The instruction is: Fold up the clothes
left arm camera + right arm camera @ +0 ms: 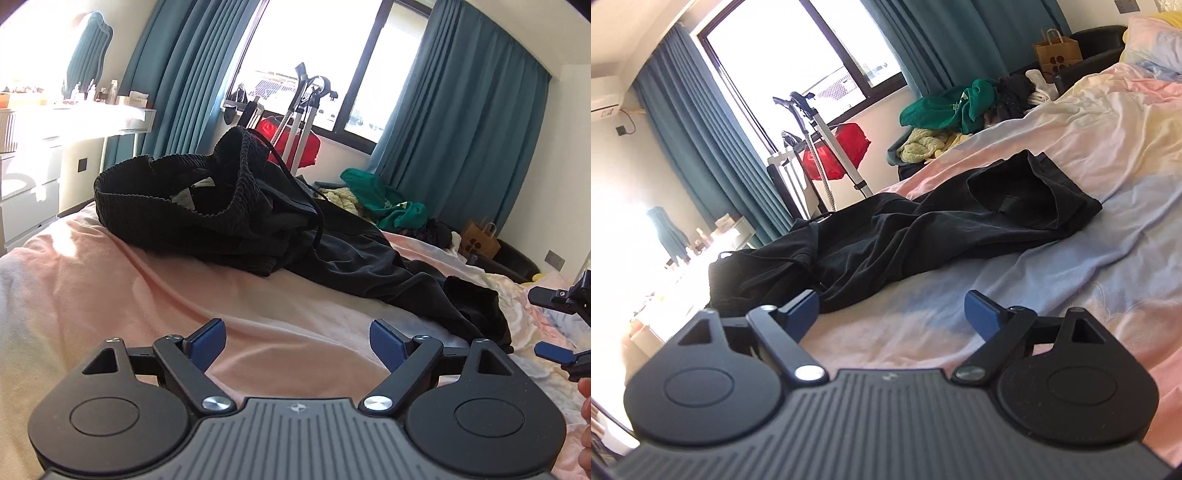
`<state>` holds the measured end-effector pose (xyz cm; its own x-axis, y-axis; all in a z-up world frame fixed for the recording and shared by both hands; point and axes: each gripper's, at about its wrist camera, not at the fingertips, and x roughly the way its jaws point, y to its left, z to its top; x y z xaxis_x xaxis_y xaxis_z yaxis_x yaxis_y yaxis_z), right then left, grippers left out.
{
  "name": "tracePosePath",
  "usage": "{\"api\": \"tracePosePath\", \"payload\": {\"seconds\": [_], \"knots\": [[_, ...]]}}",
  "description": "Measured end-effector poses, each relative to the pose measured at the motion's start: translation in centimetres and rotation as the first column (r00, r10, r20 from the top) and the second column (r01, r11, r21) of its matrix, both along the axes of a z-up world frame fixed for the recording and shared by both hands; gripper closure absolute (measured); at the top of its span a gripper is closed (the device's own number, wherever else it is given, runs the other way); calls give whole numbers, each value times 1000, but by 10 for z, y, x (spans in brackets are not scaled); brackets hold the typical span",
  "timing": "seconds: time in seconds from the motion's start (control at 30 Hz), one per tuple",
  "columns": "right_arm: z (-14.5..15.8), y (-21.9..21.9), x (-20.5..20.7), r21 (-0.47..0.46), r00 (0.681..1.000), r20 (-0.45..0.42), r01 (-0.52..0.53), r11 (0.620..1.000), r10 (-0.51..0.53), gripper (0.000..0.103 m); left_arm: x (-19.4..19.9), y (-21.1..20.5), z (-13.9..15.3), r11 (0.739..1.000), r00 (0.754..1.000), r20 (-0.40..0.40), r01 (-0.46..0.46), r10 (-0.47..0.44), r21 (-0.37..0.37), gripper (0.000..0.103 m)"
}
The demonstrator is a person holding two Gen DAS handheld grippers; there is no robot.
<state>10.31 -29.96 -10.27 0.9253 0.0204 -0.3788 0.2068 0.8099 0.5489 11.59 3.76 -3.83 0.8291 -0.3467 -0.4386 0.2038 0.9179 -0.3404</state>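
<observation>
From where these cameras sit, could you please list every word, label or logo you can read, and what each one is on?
No text here can be read.
White tags inside the waistband of the black trousers: print too small.
Green sweatshirt: white lettering, blurred.
Brown paper bag: a cluster of dark dots, no words.
Box on the dresser: dark marking, too small.

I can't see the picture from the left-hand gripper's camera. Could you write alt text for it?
Black trousers lie crumpled on a pink bedspread, the ribbed waistband standing open at the far left. The left gripper, blue-padded fingers apart and empty, is in the foreground; the right gripper shows at the right edge. Teal curtains frame a bright window behind.
</observation>
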Motion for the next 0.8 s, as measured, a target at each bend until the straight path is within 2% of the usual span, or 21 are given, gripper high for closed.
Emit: {"api": "tracePosePath", "payload": {"seconds": [0.1, 0.17, 0.3, 0.37, 0.47, 0.57, 0.63, 0.7, 0.73, 0.8], "knots": [[-7, -5, 10, 39, 999, -10, -42, 998, 42, 10, 32, 3, 12, 996, 998, -57, -26, 21, -90, 18], [-14, -6, 16, 49, 998, -17, -59, 997, 60, 10, 59, 3, 25, 992, 998, -51, -46, 40, -116, 18], [-24, -2, 29, 69, 994, -58, -88, 994, 92, 10, 135, 8, 52, 981, 992, -6, -122, 123, -153, 17], [-30, 2, 38, 96, 987, -69, -141, 985, 147, 10, 171, 16, 61, 967, 984, -17, -178, 178, -185, 17], [-40, 11, 51, 111, 973, -103, -195, 975, 207, 10, 223, 23, 69, 959, 973, -21, -228, 228, -168, 17], [-51, 18, 64, 111, 962, -143, -218, 970, 233, 10, 270, 25, 64, 965, 980, -80, -195, 183, -174, 25], [-59, 19, 72, 117, 954, -163, -233, 965, 250, 10, 294, 27, 56, 961, 979, -137, -180, 154, -210, 29], [-66, 18, 77, 126, 952, -180, -227, 966, 247, 10, 310, 28, 52, 955, 977, -169, -169, 129, -246, 61], [-69, 18, 80, 131, 951, -184, -226, 965, 247, 10, 308, 27, 55, 956, 981, -150, -155, 120, -247, 63], [-75, 20, 85, 97, 951, -196, -222, 970, 237, 10, 305, 27, 62, 960, 988, -113, -127, 102, -250, 81]]}}
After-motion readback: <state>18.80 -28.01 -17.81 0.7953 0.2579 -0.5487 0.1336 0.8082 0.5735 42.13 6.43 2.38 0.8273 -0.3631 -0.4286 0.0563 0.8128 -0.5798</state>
